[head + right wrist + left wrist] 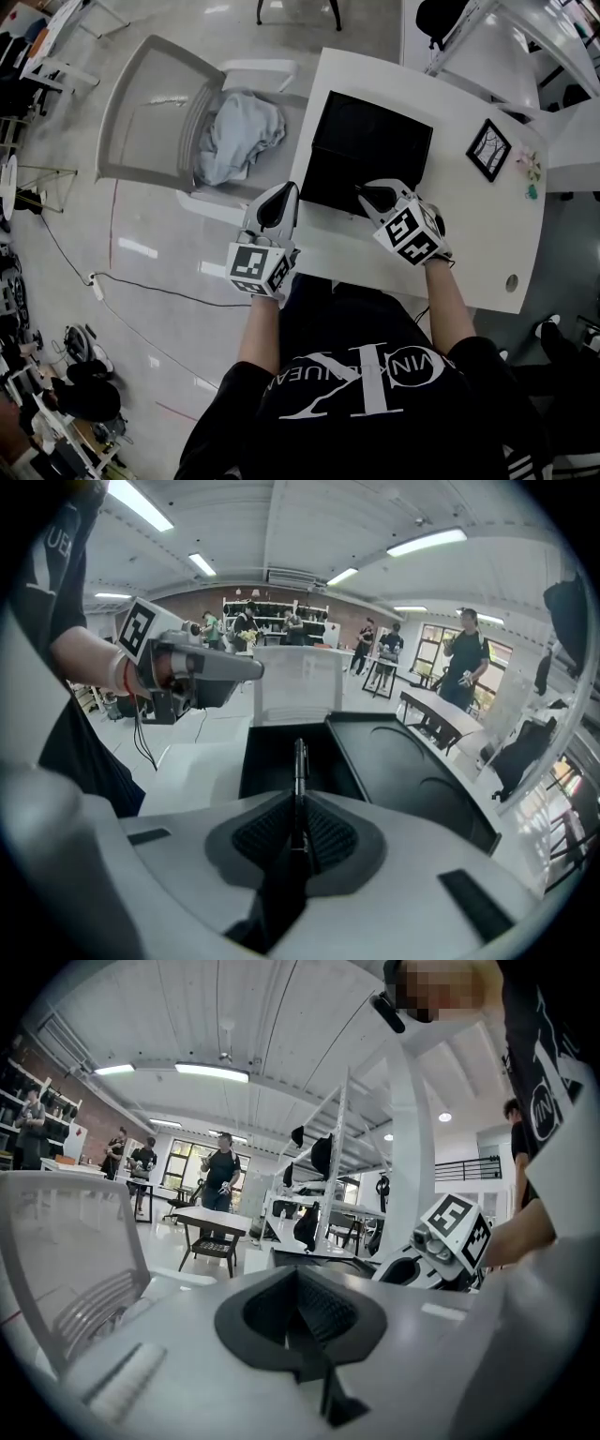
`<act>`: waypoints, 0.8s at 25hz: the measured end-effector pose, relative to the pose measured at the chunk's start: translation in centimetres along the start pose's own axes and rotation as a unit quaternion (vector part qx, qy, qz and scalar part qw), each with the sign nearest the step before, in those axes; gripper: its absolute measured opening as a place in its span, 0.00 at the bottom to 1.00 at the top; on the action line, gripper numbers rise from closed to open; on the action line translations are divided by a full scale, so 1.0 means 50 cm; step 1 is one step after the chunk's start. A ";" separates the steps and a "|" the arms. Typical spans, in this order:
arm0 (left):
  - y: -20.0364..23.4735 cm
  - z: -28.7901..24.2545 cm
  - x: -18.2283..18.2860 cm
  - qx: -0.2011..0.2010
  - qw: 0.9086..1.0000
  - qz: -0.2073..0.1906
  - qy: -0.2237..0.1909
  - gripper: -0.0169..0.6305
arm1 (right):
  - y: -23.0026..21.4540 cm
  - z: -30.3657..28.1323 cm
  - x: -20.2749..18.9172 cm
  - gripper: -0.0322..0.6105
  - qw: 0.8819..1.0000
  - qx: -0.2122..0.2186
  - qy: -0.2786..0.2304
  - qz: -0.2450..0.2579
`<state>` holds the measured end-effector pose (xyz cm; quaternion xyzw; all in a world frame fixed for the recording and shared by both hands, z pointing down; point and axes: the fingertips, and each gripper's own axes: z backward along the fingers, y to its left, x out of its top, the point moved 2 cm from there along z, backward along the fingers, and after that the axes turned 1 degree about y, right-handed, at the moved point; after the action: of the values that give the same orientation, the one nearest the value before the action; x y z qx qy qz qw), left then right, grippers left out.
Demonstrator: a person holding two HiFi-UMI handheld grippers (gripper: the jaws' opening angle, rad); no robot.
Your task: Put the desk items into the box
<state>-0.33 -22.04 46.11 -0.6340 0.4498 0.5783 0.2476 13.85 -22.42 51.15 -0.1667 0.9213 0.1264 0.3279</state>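
1. Here, the white desk (469, 234) is carrying the open black box (375, 131).
2. The left gripper (275, 208) is hovering beside the desk, jaws pressed together, empty.
3. The right gripper (370, 199) is pinching a black pen (300, 761) over the box's inside.

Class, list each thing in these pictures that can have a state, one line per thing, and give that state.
left gripper: shut, nothing between the jaws.
right gripper: shut on the pen.
pen: clamped, its tip pointing out over the box.
box: open, lid laid back.
picture frame: lying flat on the desk.
cloth: crumpled on the chair.
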 end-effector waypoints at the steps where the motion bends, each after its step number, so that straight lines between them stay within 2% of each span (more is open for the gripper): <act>1: 0.002 0.000 -0.004 0.000 1.000 0.001 0.002 0.04 | 0.001 -0.006 -0.004 0.13 1.000 0.003 0.007 0.000; 20: 0.035 0.006 -0.045 0.008 0.999 0.024 0.020 0.04 | 0.017 -0.090 -0.028 0.13 0.995 0.043 0.087 0.028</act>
<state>-1.79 -21.98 48.58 -0.6325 0.4745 0.5677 0.2292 12.02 -22.88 55.56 -0.1372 0.9550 0.0806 0.2503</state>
